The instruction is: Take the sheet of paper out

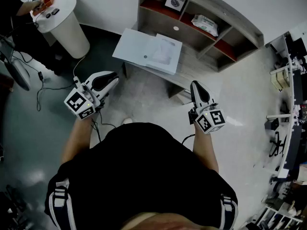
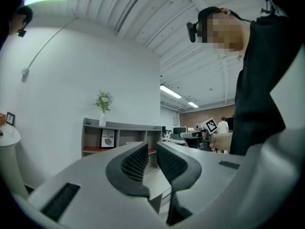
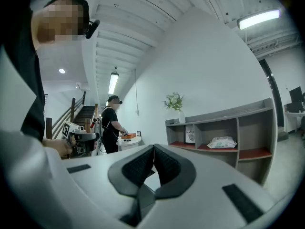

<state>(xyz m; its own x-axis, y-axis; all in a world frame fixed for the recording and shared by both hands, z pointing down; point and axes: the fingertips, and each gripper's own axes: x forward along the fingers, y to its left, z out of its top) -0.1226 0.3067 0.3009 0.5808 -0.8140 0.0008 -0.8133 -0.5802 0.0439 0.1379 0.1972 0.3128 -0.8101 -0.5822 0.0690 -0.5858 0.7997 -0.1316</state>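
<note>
Sheet of paper (image 1: 165, 54) with its folder (image 1: 134, 47) lies on the table (image 1: 192, 68), ahead between both; left hand-held gripper (image 1: 115, 79) slightly parted, empty; right hand-held gripper (image 1: 194, 84) clenched, empty.

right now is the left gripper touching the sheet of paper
Apart. The head view shows bare floor between the left gripper and the sheet of paper.

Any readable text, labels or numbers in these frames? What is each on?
"NATURE": on the white printed card standing in the grey wooden shelf unit.
White soft wipes packet on the shelf: print too small to read.
Pale paper sheets on the low table: no legible text.
</note>
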